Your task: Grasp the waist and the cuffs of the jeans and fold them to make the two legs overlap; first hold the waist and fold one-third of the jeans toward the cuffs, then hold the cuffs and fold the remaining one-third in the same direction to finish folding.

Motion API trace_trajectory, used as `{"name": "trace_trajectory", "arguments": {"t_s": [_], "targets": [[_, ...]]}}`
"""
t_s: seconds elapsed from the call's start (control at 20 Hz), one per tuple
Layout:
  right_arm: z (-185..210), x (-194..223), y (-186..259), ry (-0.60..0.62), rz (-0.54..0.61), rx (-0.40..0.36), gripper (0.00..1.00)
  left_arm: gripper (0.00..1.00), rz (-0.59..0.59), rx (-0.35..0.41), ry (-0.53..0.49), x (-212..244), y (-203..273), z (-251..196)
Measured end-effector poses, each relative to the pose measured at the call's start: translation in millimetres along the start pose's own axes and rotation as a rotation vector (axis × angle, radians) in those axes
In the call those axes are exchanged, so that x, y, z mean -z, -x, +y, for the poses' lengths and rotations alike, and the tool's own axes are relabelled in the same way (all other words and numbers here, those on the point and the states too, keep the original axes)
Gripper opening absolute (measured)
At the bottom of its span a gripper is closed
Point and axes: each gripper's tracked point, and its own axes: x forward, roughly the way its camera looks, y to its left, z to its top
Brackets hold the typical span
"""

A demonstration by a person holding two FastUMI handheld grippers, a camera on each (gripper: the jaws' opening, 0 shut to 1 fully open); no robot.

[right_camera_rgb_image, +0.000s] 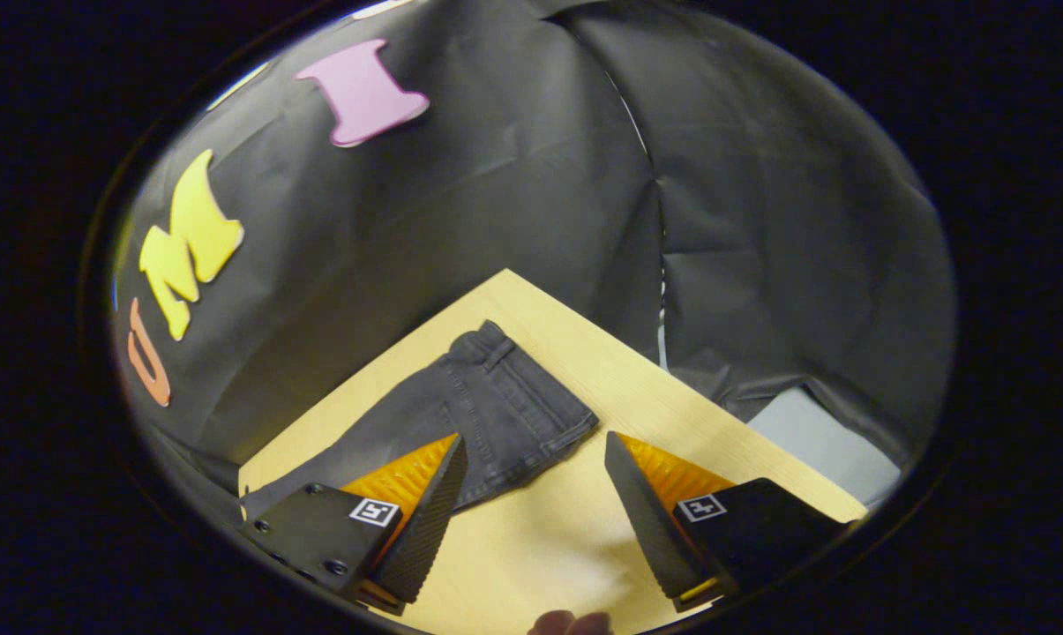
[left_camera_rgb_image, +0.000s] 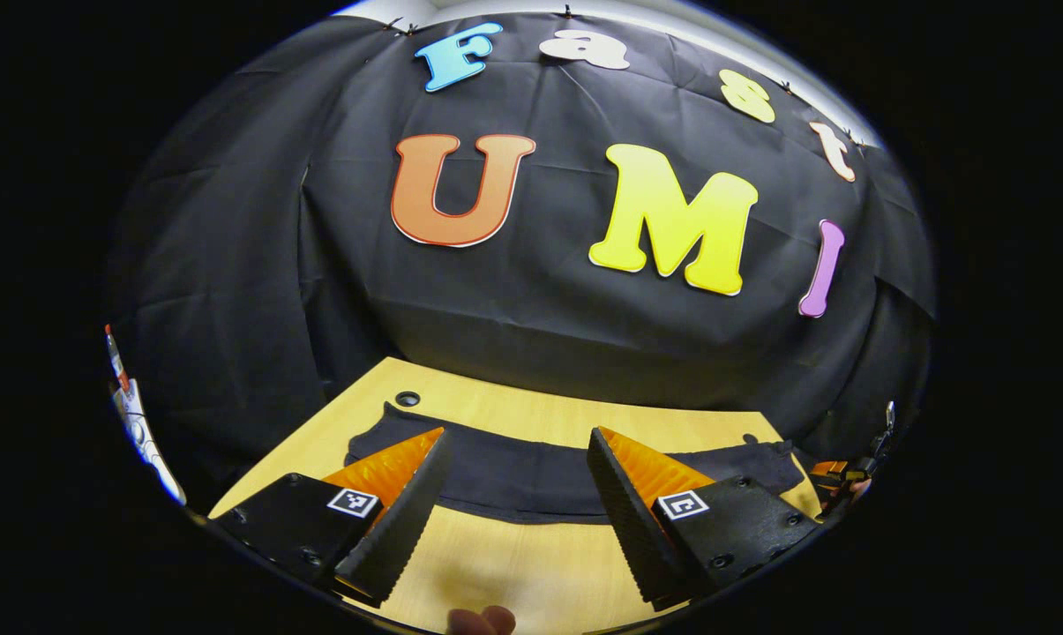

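Observation:
Dark jeans [left_camera_rgb_image: 531, 472] lie flat across the wooden table [left_camera_rgb_image: 513, 564], stretched from left to right in the left gripper view. My left gripper [left_camera_rgb_image: 518, 445] hangs open above the near edge of the jeans, nothing between its fingers. In the right gripper view the jeans [right_camera_rgb_image: 487, 414] show their waist end, with waistband and belt loops toward the table's far corner. My right gripper [right_camera_rgb_image: 535, 450] is open just above the waist's near corner, holding nothing. The other gripper [left_camera_rgb_image: 844, 476] peeks in at the right edge of the left gripper view.
A round cable hole [left_camera_rgb_image: 407, 399] sits in the table near the far left corner. The table [right_camera_rgb_image: 672, 406] ends close beyond the waist, with black cloth and a pale floor patch [right_camera_rgb_image: 822, 445] past its edge. A fingertip [left_camera_rgb_image: 482, 620] shows at the bottom.

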Motion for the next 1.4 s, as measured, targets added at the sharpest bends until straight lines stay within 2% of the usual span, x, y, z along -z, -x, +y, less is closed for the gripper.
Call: {"name": "trace_trajectory", "arguments": {"t_s": [0.1, 0.15, 0.2, 0.3, 0.35, 0.4, 0.45, 0.5, 0.55, 0.6, 0.65, 0.85, 0.95, 1.0, 1.1, 1.15, 1.2, 1.3, 1.4], "targets": [[-6.3, -2.5, -27.7, -0.018, 0.011, 0.028, 0.98, 0.99, 0.006, -0.03, 0.008, -0.8, 0.5, 8.1], [-3.9, -3.3, -35.9, -0.033, 0.009, 0.024, 0.92, 0.99, 0.01, -0.042, 0.016, -0.7, 2.3, 12.4], [-2.9, -5.1, -46.5, -0.04, 0.006, 0.032, 0.98, 0.99, 0.014, -0.061, 0.022, 0.8, 3.4, 18.2], [-2.0, 0.7, -56.9, -0.053, 0.025, 0.04, 0.98, 0.99, 0.016, -0.091, 0.032, 1.9, 3.9, 29.1], [-2.3, 3.1, -58.6, -0.057, 0.032, 0.045, 0.92, 0.99, 0.019, -0.106, 0.039, 2.8, 5.4, 34.8], [-0.2, -0.6, -57.3, -0.048, 0.024, 0.043, 0.98, 0.99, 0.021, -0.123, 0.043, 3.2, 6.4, 42.0], [-0.5, 2.1, -61.7, -0.02, 0.031, 0.048, 0.93, 0.99, 0.023, -0.141, 0.049, 3.3, 7.0, 50.2], [0.7, 1.5, -65.5, 0.018, 0.026, 0.052, 0.98, 0.99, 0.019, -0.155, 0.055, 2.0, 8.0, 57.5], [3.1, 3.3, -68.6, 0.056, 0.031, 0.063, 0.99, 0.99, 0.017, -0.17, 0.061, 1.8, 7.9, 64.0], [2.7, 2.4, -70.6, 0.112, 0.029, 0.081, 0.87, 0.99, 0.019, -0.184, 0.07, 2.3, 8.9, 71.4], [3.5, 5.7, -77.1, 0.159, 0.029, 0.086, 0.87, 0.99, 0.023, -0.199, 0.08, 3.1, 10.4, 79.0], [18.1, -1.7, -74.4, 0.255, 0.02, 0.082, 0.36, 0.99, 0.024, -0.243, 0.116, 2.6, 21.8, 106.7], [29.5, -16.2, -55.6, 0.27, -0.01, 0.076, 0.11, 0.99, 0.024, -0.257, 0.108, 3.5, 27.1, 122.3], [38.9, -22.4, -44.6, 0.282, -0.024, 0.065, 0.05, 0.99, 0.023, -0.26, 0.106, 3.4, 28.5, 127.6], [70.4, -36.8, -23.0, 0.311, -0.06, 0.005, 0.05, 0.99, 0.03, -0.28, 0.099, 8.6, 28.4, 142.5], [92.5, -40.9, -7.6, 0.337, -0.071, -0.031, 0.01, 0.99, 0.043, -0.295, 0.099, 15.0, 26.7, 151.6], [118.1, -44.4, 6.8, 0.373, -0.084, -0.061, 0.04, 0.99, 0.053, -0.303, 0.104, 21.9, 24.3, 158.3], [180.4, -51.6, 38.8, 0.437, -0.12, -0.129, 0.0, 0.99, 0.062, -0.322, 0.12, 28.7, 18.8, 169.4], [250.1, -45.9, 65.6, 0.479, -0.13, -0.203, 0.04, 0.99, 0.062, -0.33, 0.15, 34.0, 13.1, 182.0]]}}
